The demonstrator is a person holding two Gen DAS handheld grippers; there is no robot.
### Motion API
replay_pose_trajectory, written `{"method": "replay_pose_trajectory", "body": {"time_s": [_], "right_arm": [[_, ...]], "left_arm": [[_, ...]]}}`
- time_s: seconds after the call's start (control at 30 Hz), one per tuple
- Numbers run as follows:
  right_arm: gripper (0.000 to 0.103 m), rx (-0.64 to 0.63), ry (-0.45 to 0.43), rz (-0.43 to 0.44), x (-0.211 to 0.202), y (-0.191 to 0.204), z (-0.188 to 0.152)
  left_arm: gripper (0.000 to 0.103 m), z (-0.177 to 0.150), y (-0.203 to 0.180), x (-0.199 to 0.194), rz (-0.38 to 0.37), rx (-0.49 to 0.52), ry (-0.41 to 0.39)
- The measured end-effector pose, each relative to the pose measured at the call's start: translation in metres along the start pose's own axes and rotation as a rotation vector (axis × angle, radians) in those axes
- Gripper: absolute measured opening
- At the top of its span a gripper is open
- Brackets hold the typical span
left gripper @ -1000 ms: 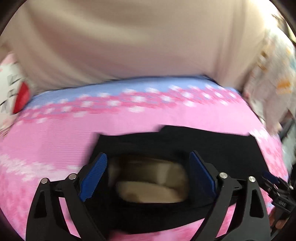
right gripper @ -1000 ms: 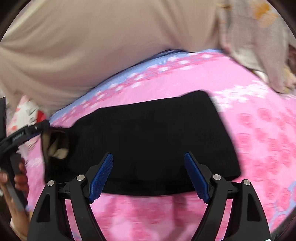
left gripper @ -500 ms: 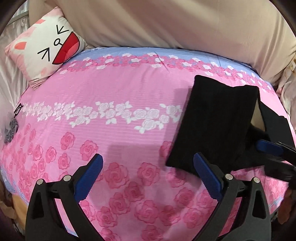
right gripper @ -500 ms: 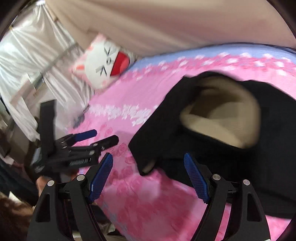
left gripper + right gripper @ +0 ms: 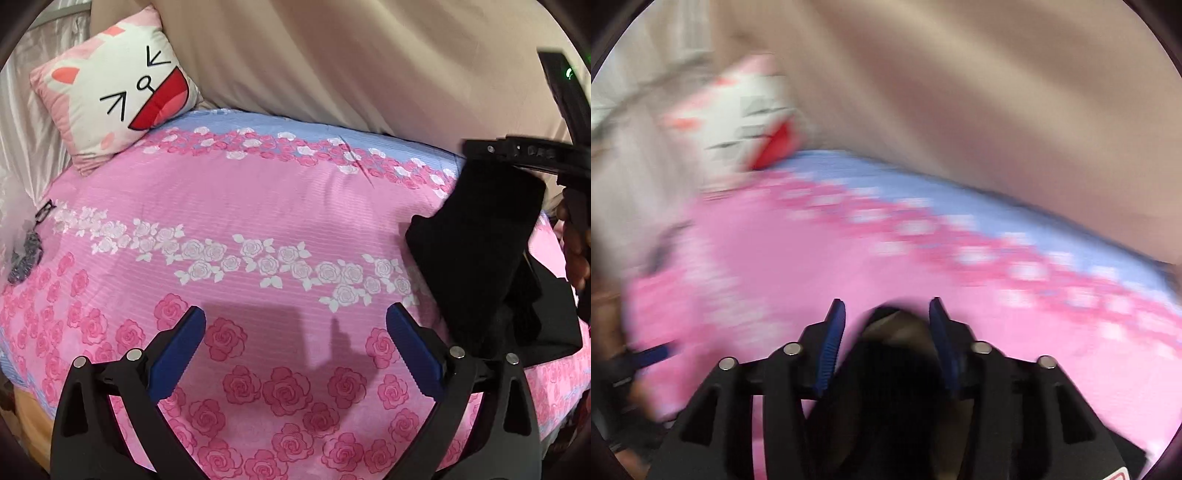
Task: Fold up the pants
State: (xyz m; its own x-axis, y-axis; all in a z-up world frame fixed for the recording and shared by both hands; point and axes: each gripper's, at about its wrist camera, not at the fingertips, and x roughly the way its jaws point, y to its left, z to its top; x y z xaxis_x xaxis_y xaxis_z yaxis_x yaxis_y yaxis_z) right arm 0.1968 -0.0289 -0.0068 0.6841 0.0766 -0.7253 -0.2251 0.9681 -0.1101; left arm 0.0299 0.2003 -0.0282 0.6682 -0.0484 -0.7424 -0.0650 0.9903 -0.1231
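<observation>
The black pants [image 5: 480,240], partly folded, hang at the right of the pink rose bedsheet [image 5: 258,206]. Their upper edge rises to my right gripper [image 5: 476,151] while the lower part rests on the bed. In the blurred right wrist view my right gripper [image 5: 886,306] has its jaws closing, with the black pants [image 5: 886,369] and their beige lining bunched between the blue pads. My left gripper [image 5: 295,314] is open over bare sheet, left of the pants, with nothing between its fingers. One blue fingertip [image 5: 653,354] of it shows at the left edge of the right wrist view.
A cat-face pillow [image 5: 118,96] leans at the bed's back left. A beige cloth wall [image 5: 332,55] runs behind the bed. A small dark item [image 5: 26,254] lies at the left edge. A person's hand [image 5: 576,251] holds the right gripper's handle.
My left gripper has swung left off the pants to open sheet. My right gripper has narrowed around a bunch of the pants and lifted their edge. The right wrist view has gone blurry.
</observation>
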Motion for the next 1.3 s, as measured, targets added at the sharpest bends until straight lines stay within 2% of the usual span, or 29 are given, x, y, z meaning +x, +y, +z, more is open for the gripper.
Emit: {"method": "replay_pose_trajectory", "body": {"time_s": [0.03,0.1,0.13,0.23,0.3,0.33,0.43,0.47,0.5,0.57,0.6,0.63,0.67,0.7,0.77,0.8,0.87,0.93,0.97,1.0,1.03,1.07,1.1,1.13,1.3], "right_arm": [[0.047,0.037,-0.025,-0.024,-0.012,-0.017,-0.011],[0.057,0.084,-0.063,-0.065,-0.033,-0.038,-0.033],[0.065,0.115,-0.082,-0.106,-0.047,-0.051,-0.051],[0.071,0.181,-0.056,-0.103,-0.062,-0.073,-0.087],[0.071,0.231,-0.04,-0.041,-0.067,-0.082,-0.12],[0.071,0.253,-0.002,-0.002,-0.063,-0.082,-0.133],[0.07,0.326,0.081,0.254,-0.047,-0.07,-0.159],[0.07,0.345,0.089,0.311,-0.041,-0.065,-0.163],[0.07,0.347,0.106,0.348,-0.032,-0.057,-0.164],[0.07,0.319,0.126,0.344,-0.012,-0.04,-0.161],[0.068,0.291,0.144,0.335,0.0,-0.031,-0.157],[0.035,0.254,0.158,0.325,0.01,-0.022,-0.152],[0.008,0.223,0.182,0.311,0.018,-0.013,-0.138],[0.008,0.219,0.163,0.305,0.019,-0.008,-0.122],[0.009,0.156,0.065,0.303,0.005,0.0,-0.081],[0.013,0.118,0.048,0.319,0.003,0.006,-0.059],[0.035,0.079,0.047,0.309,0.003,0.01,-0.035],[0.038,0.097,-0.002,0.261,-0.013,-0.003,-0.028],[0.047,0.109,-0.026,0.248,-0.021,-0.012,-0.031],[0.058,0.124,-0.056,0.183,-0.032,-0.027,-0.041],[0.08,0.125,-0.071,0.119,-0.039,-0.038,-0.051],[0.084,0.114,-0.084,0.04,-0.047,-0.048,-0.07],[0.084,0.1,-0.072,-0.011,-0.052,-0.06,-0.094],[0.084,0.1,-0.05,-0.033,-0.054,-0.069,-0.114],[0.084,0.128,0.019,-0.046,-0.049,-0.089,-0.168]], "left_arm": [[0.096,-0.001,0.002,0.002,-0.006,0.001,0.005],[0.096,-0.003,0.003,0.007,0.004,0.008,0.012],[0.096,-0.003,0.004,0.012,0.014,0.014,0.017],[0.096,0.0,0.001,0.023,0.0,0.02,0.035],[0.096,0.003,-0.005,0.026,-0.024,0.027,0.035],[0.096,0.005,-0.01,0.027,-0.037,0.037,0.034],[0.096,0.007,-0.025,0.03,-0.051,0.071,0.034],[0.096,0.007,-0.028,0.03,-0.054,0.076,0.034],[0.096,0.006,-0.032,0.03,-0.059,0.081,0.036],[0.096,0.005,-0.037,0.031,-0.061,0.087,0.04],[0.096,0.004,-0.039,0.03,-0.059,0.091,0.042],[0.096,0.004,-0.041,0.03,-0.054,0.093,0.045],[0.096,0.003,-0.042,0.03,-0.052,0.094,0.047],[0.096,0.004,-0.043,0.03,-0.049,0.095,0.047],[0.096,0.006,-0.044,0.028,-0.042,0.097,0.041],[0.096,0.007,-0.046,0.027,-0.042,0.1,0.035],[0.096,0.01,-0.049,0.026,-0.049,0.094,0.029],[0.097,0.011,-0.055,0.03,-0.066,0.099,0.04],[0.097,0.011,-0.058,0.031,-0.072,0.107,0.042],[0.097,0.011,-0.062,0.034,-0.073,0.121,0.045],[0.097,0.009,-0.065,0.037,-0.068,0.132,0.052],[0.097,0.007,-0.069,0.04,-0.077,0.15,0.059],[0.097,0.004,-0.073,0.041,-0.091,0.171,0.064],[0.097,0.0,-0.08,0.041,-0.103,0.204,0.067],[0.097,-0.026,-0.127,0.037,-0.117,0.434,0.006]]}}
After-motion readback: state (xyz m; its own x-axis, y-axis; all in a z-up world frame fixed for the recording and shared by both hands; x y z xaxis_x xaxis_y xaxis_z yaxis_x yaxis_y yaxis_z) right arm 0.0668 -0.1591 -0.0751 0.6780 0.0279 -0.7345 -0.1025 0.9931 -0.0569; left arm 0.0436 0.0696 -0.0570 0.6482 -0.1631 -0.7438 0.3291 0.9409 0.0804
